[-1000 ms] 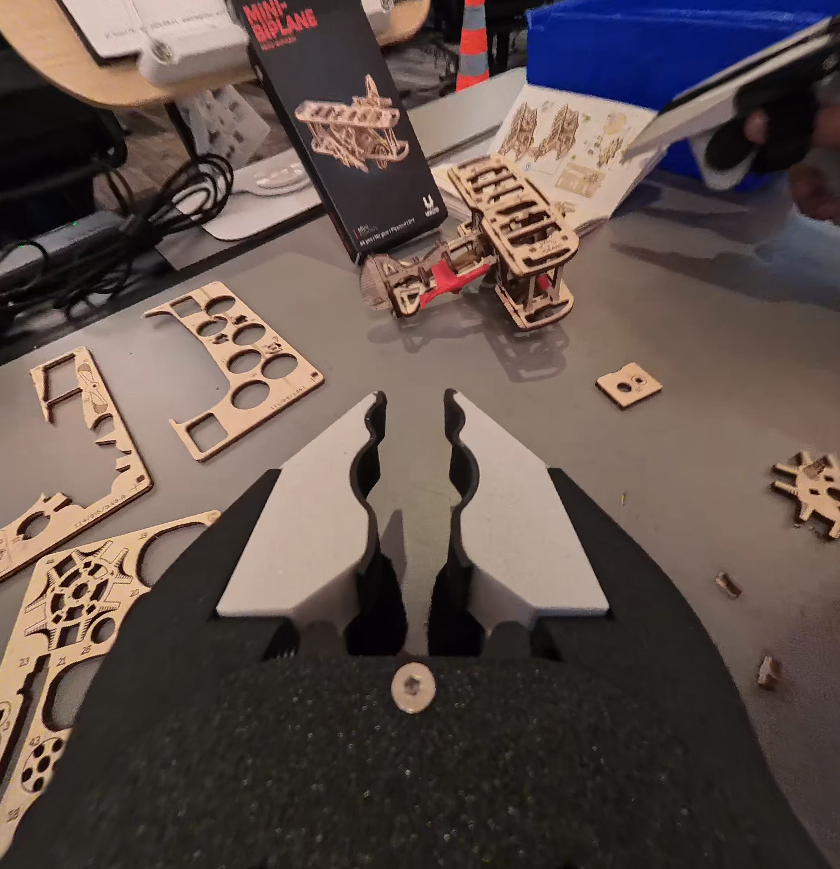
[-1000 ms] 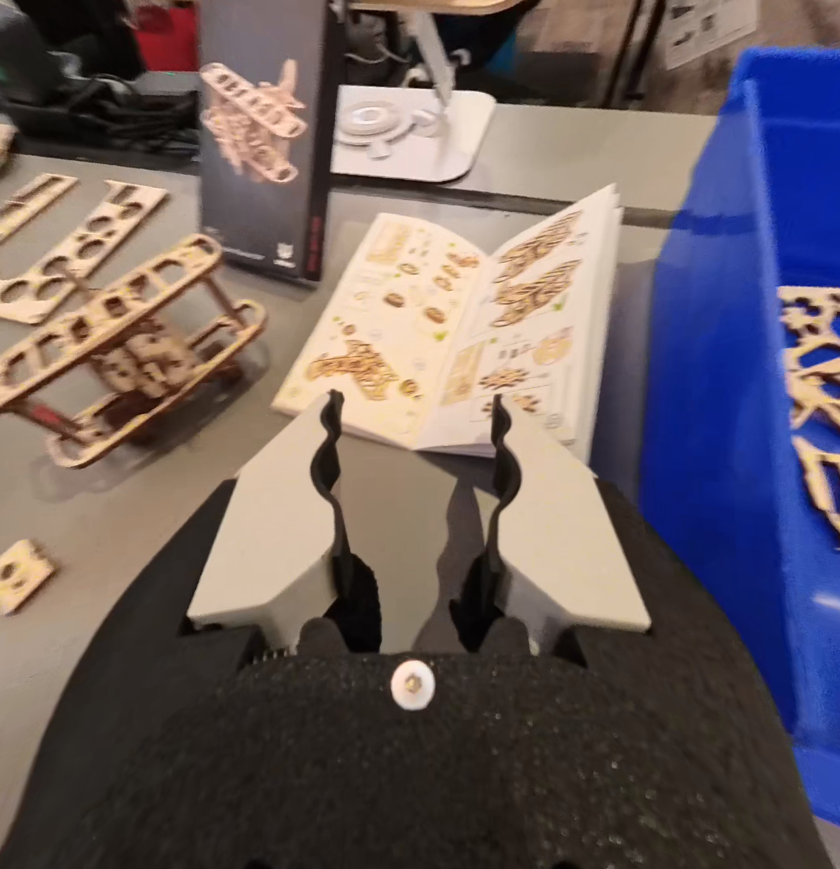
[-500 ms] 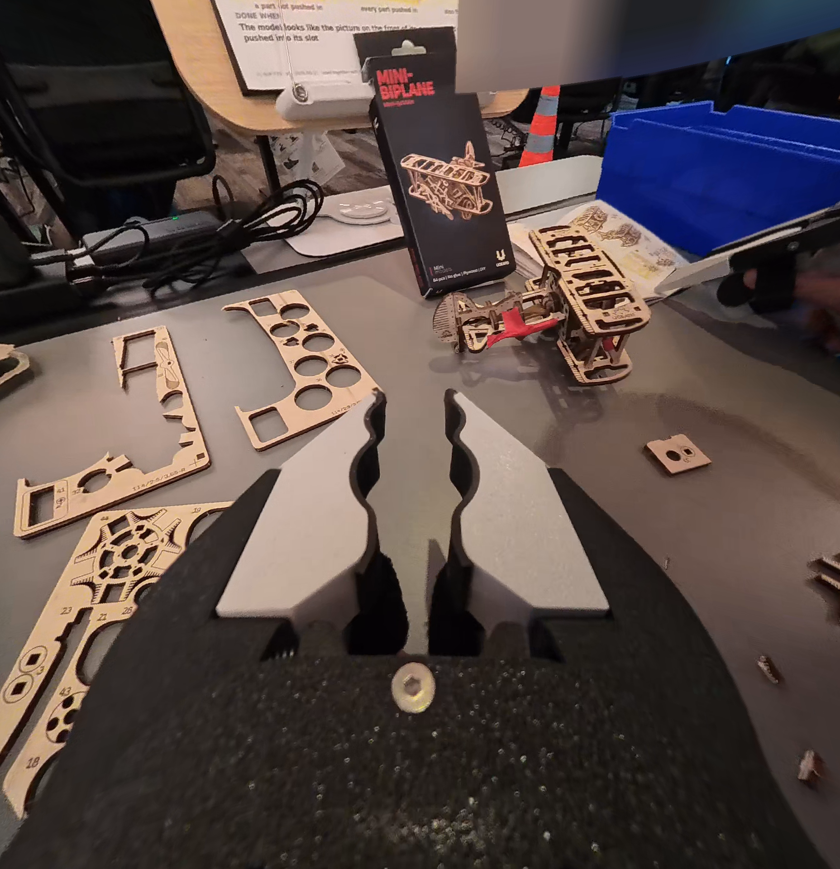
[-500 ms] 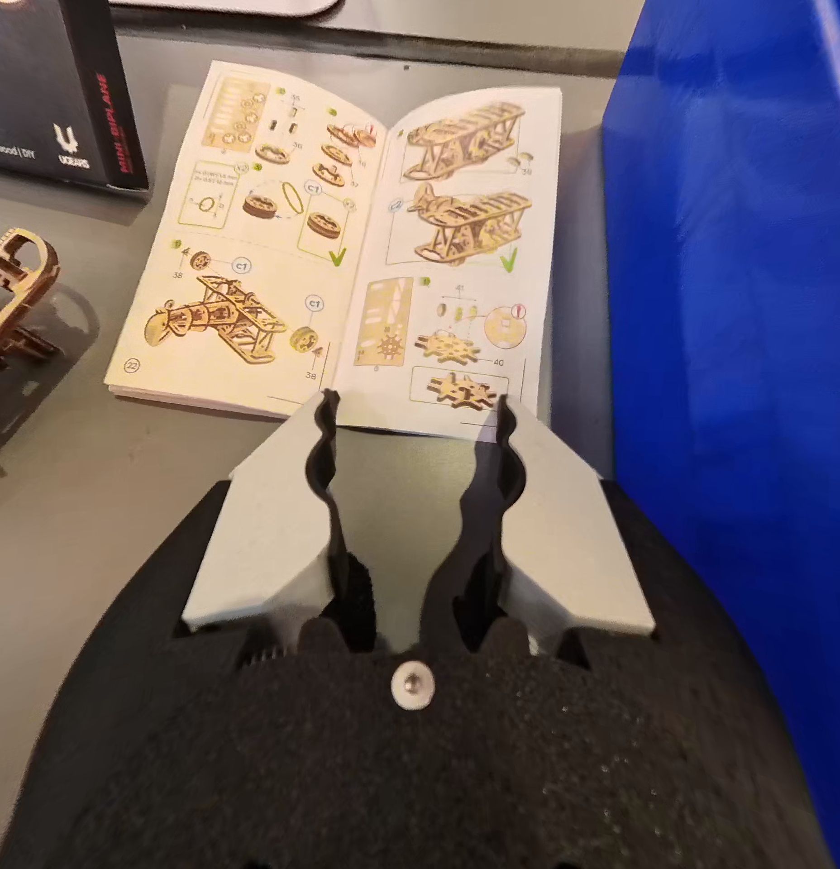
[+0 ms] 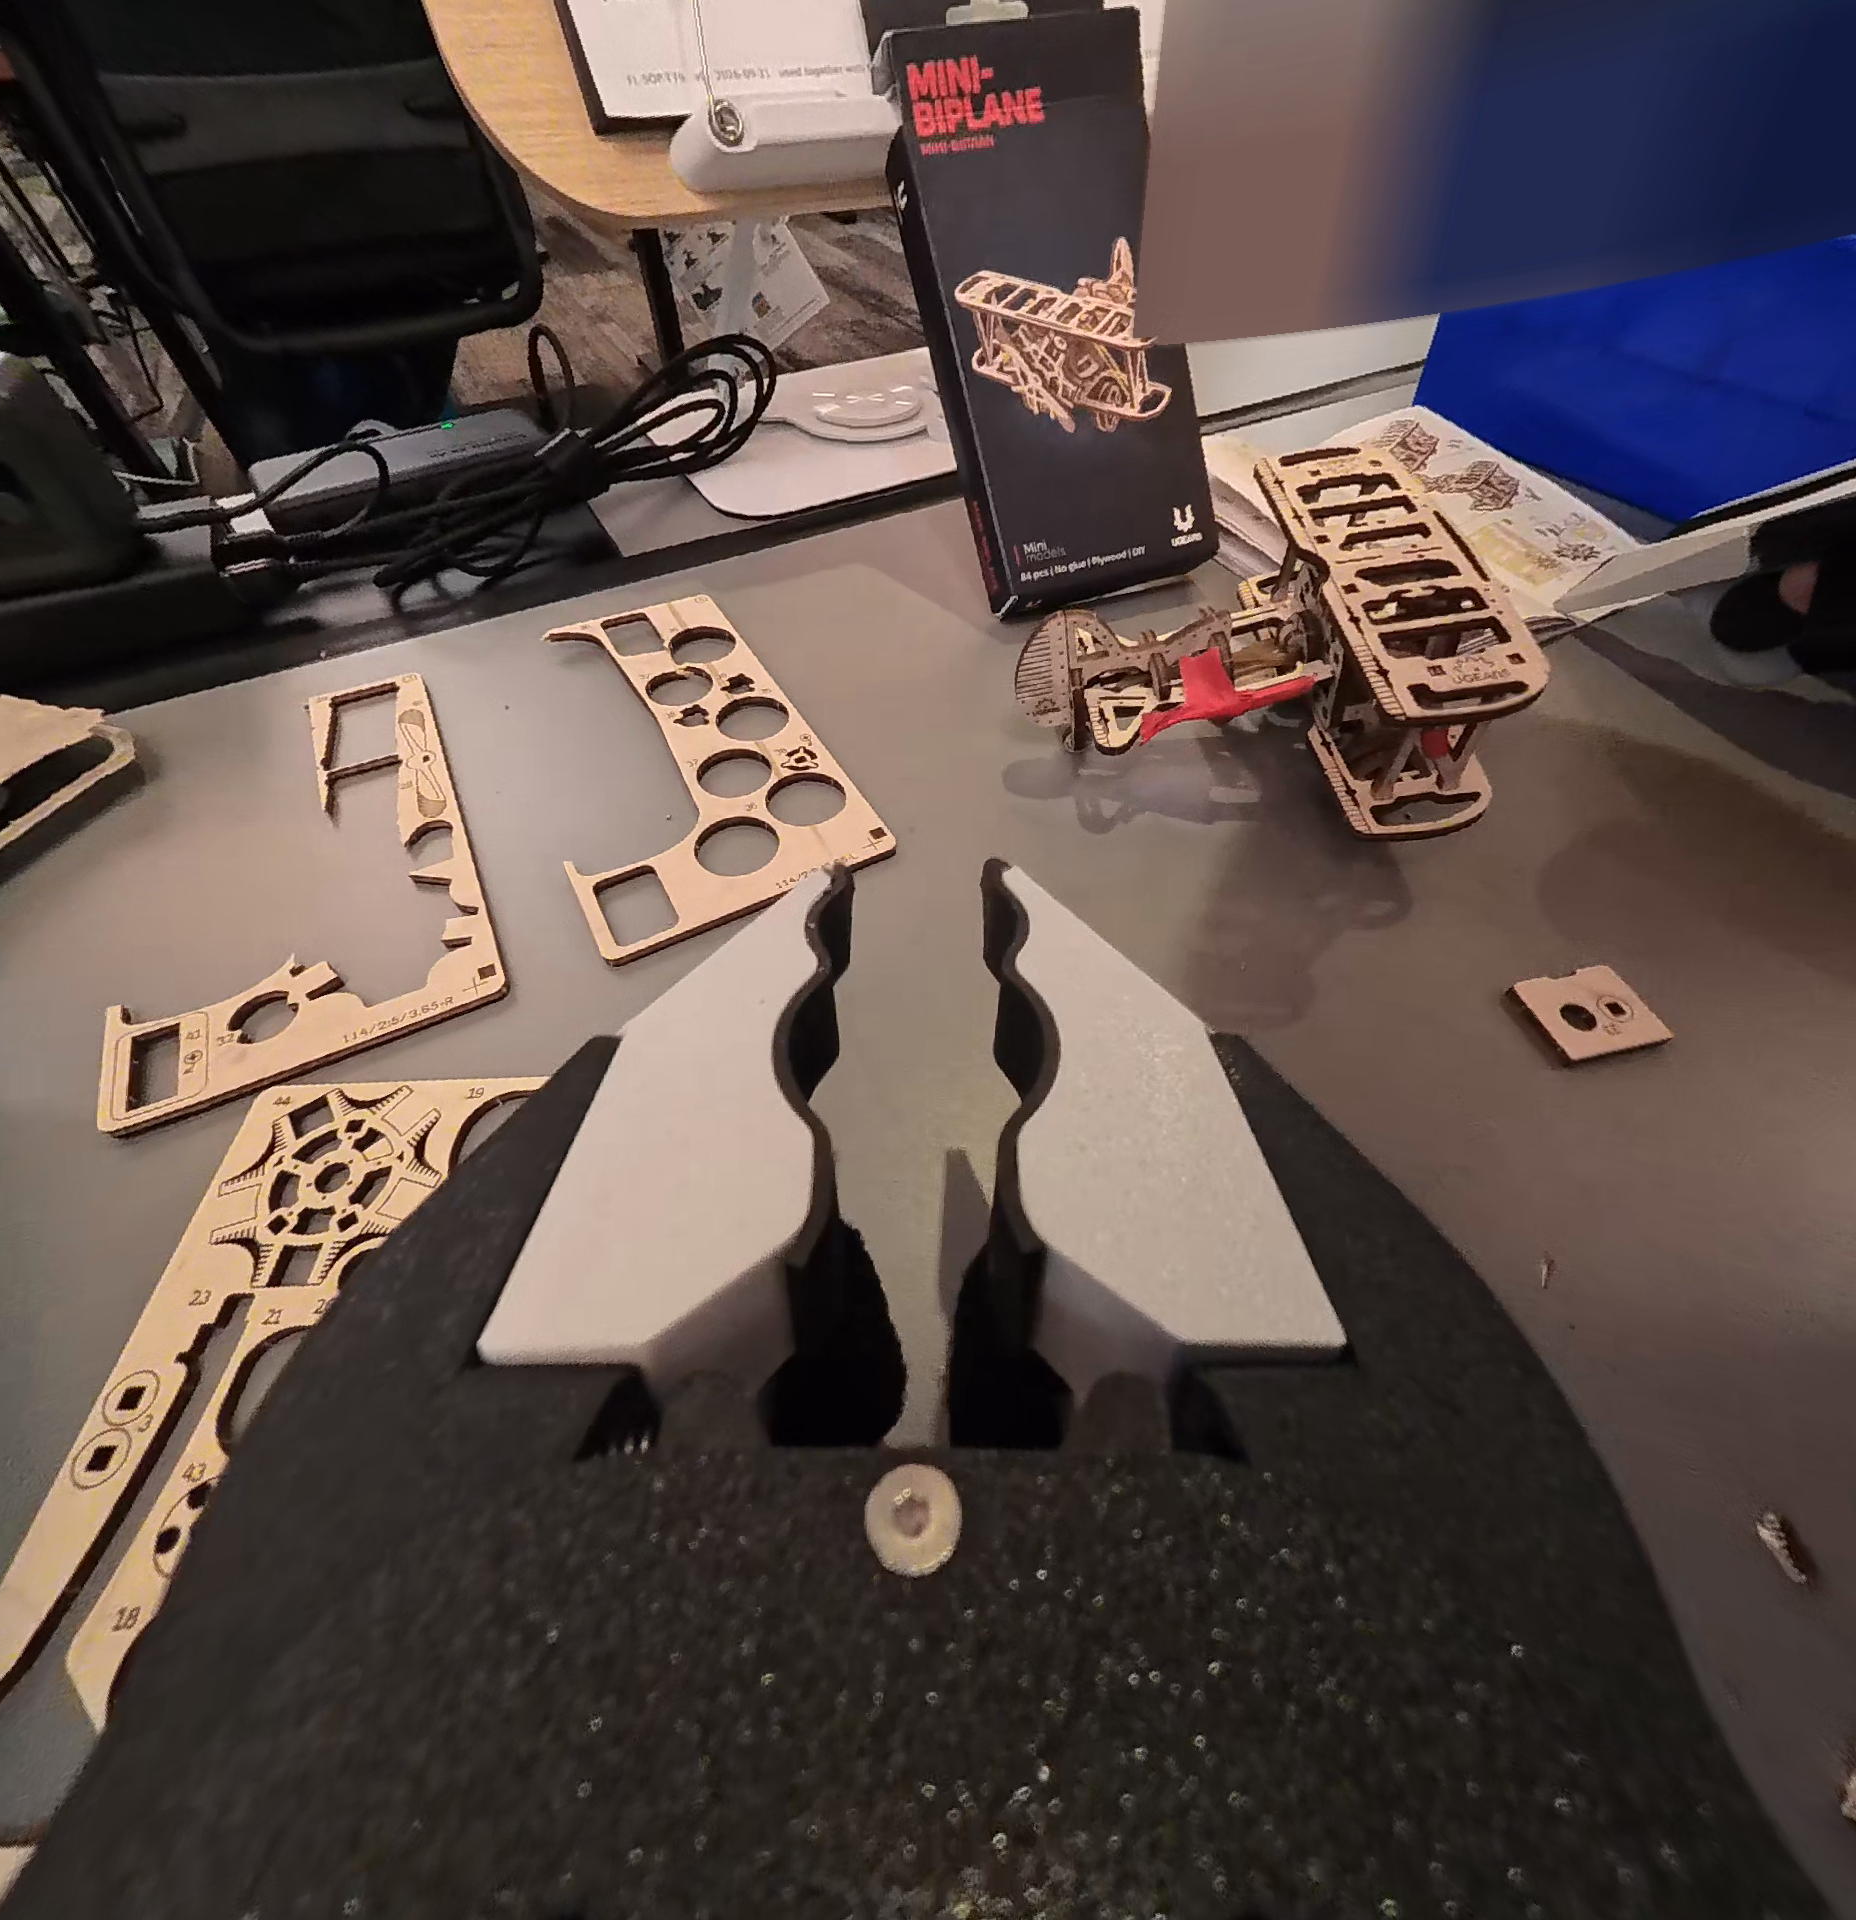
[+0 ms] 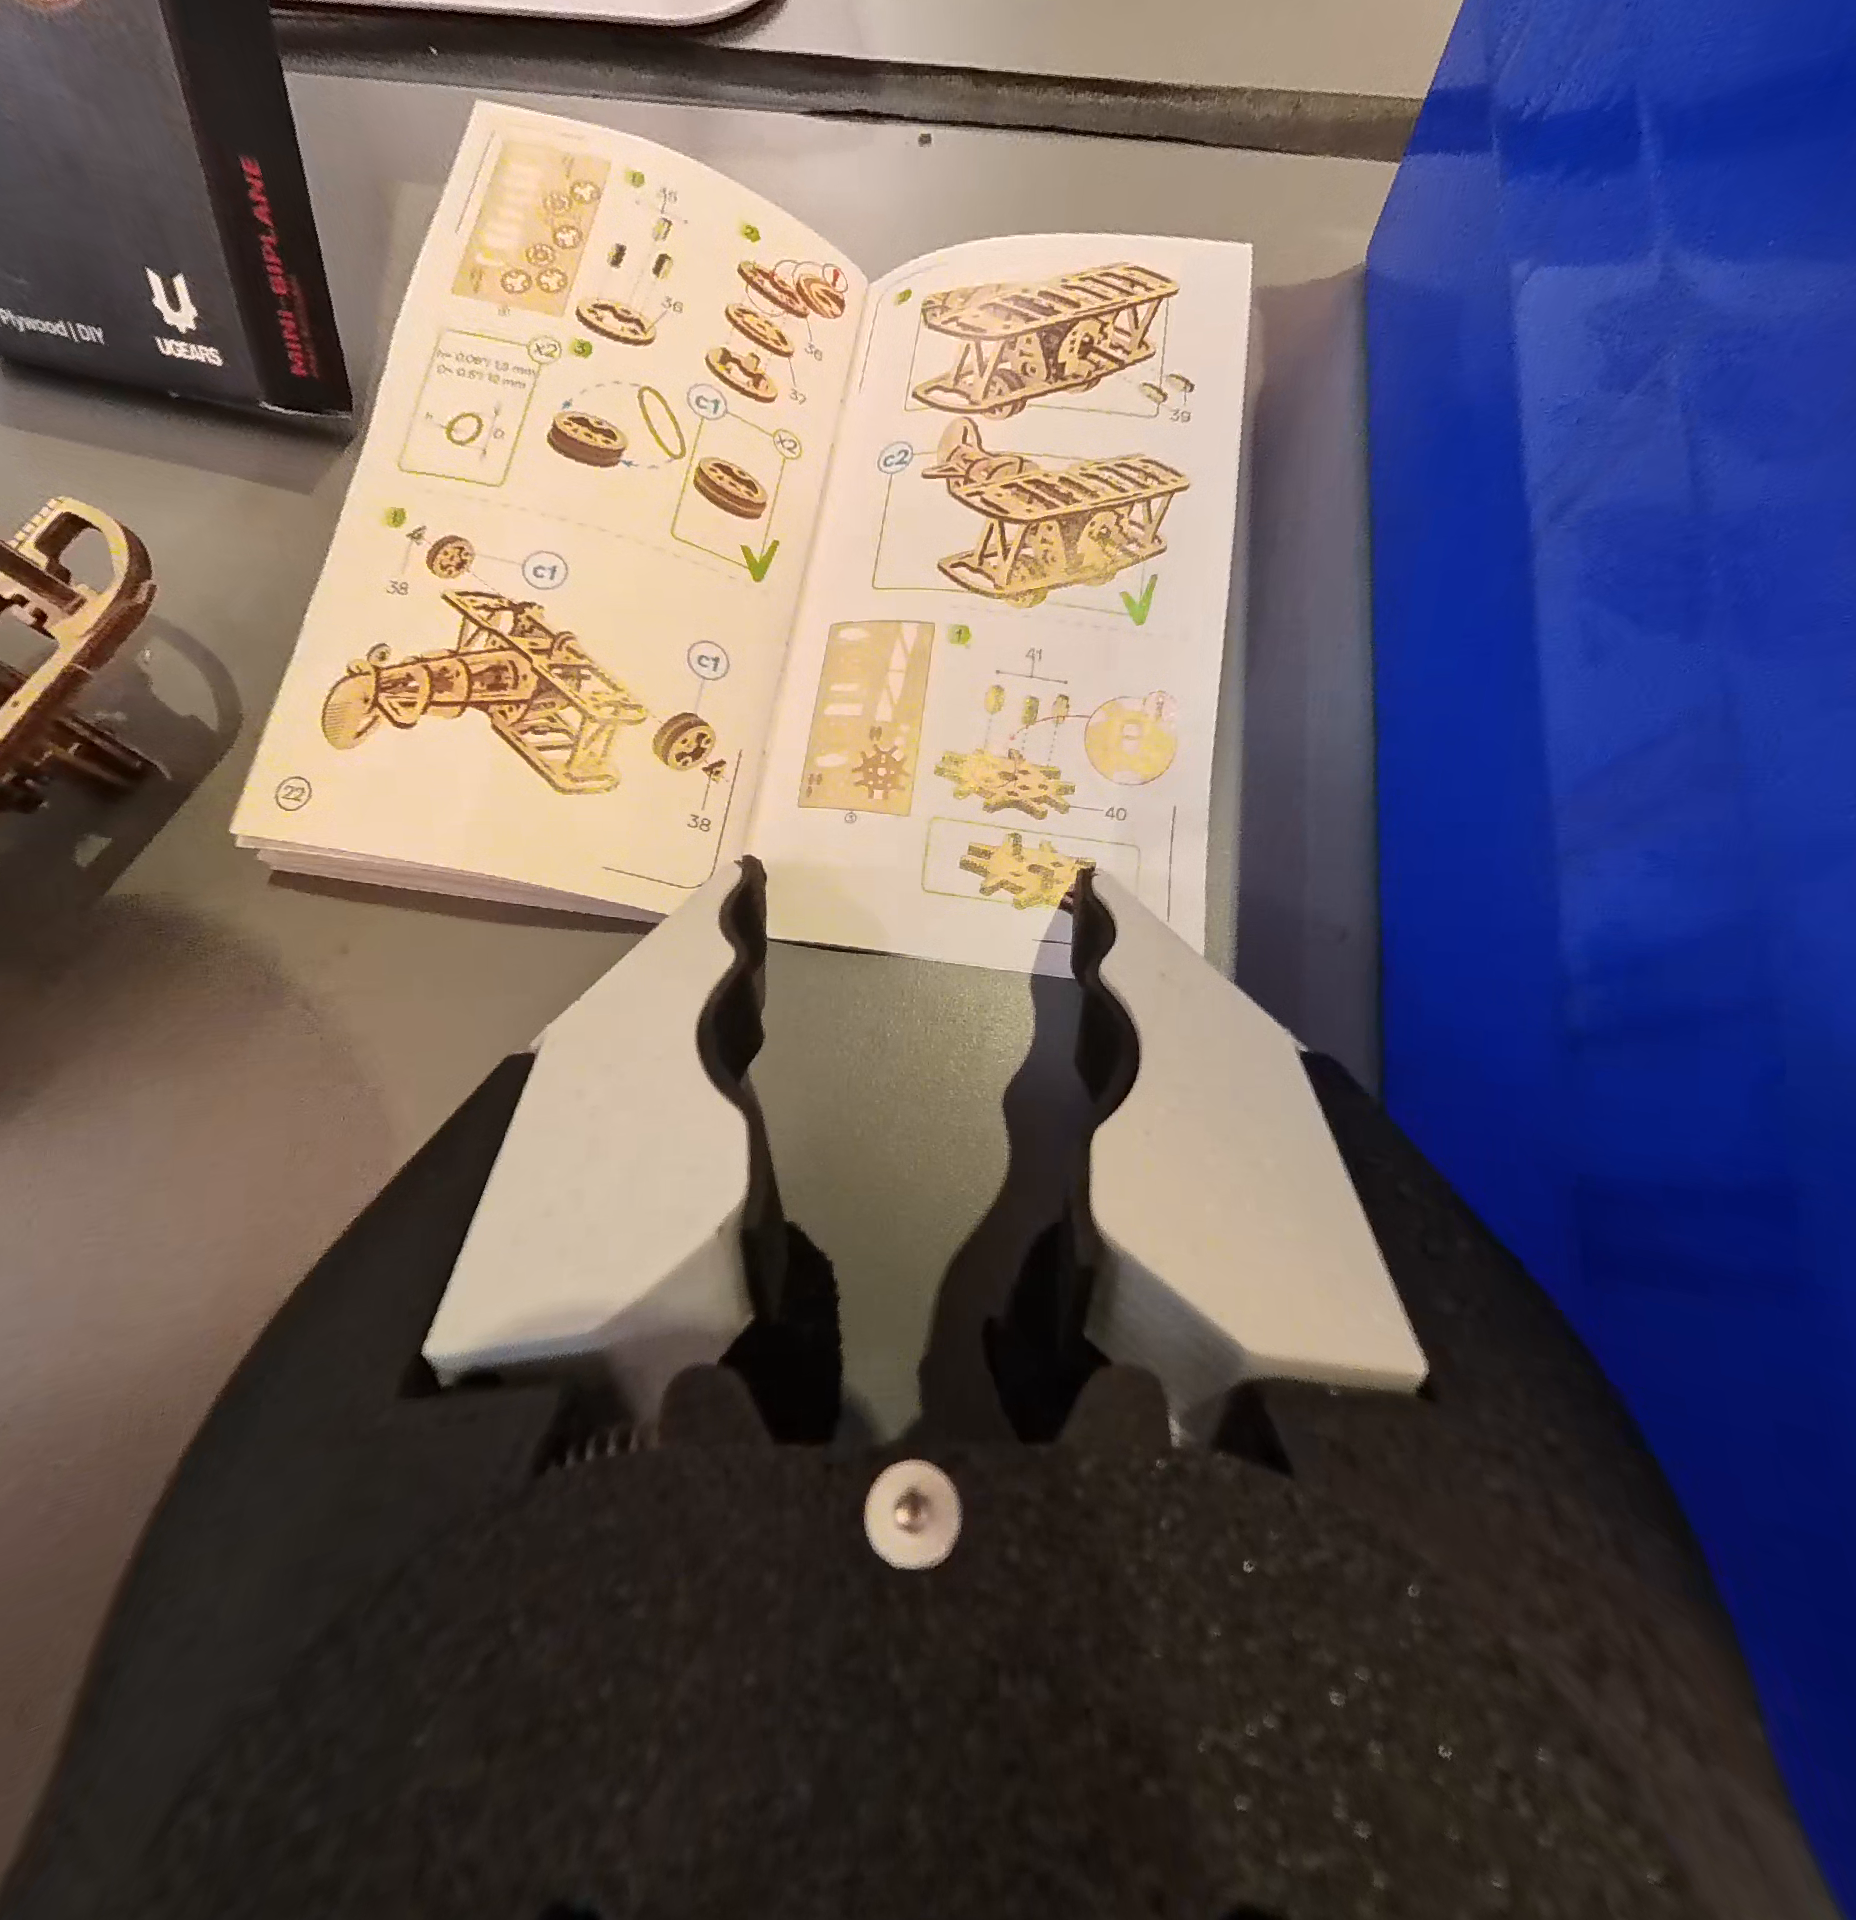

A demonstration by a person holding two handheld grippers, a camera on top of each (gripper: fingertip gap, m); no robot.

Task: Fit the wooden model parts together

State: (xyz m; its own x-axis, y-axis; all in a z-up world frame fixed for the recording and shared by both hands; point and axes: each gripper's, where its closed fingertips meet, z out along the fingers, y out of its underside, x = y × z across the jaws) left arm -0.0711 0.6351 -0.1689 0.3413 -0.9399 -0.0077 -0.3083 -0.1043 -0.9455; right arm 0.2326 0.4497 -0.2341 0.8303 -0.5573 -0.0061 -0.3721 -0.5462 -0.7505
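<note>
The partly built wooden biplane (image 5: 1319,665) with a red strip stands on the grey table, far right of my left gripper (image 5: 913,883), which is narrowly open, empty and held above the table. A small square wooden piece (image 5: 1589,1013) with two holes lies to the right of it. Punched-out wooden part sheets (image 5: 737,769) (image 5: 384,883) (image 5: 228,1299) lie to the left. My right gripper (image 6: 913,883) is open and empty over the near edge of the open instruction booklet (image 6: 799,520). One wing tip of the biplane (image 6: 51,623) shows at the left.
The black model box (image 5: 1049,312) stands upright behind the biplane. A blue bin (image 6: 1630,727) stands close on the right of the right gripper. Cables and a power brick (image 5: 488,457) lie at the table's back. Small wood scraps (image 5: 1781,1558) lie at the right. Tip to tip, the grippers are about 35 cm apart. The small square wooden piece (image 5: 1589,1013) is closer to my left gripper, around 15 cm from its tips; the right tips are 20 cm off.
My left gripper has pulled back and to the left, away from the biplane. My right gripper swung from the biplane side to point down at the booklet, then held there. Both stayed open.
</note>
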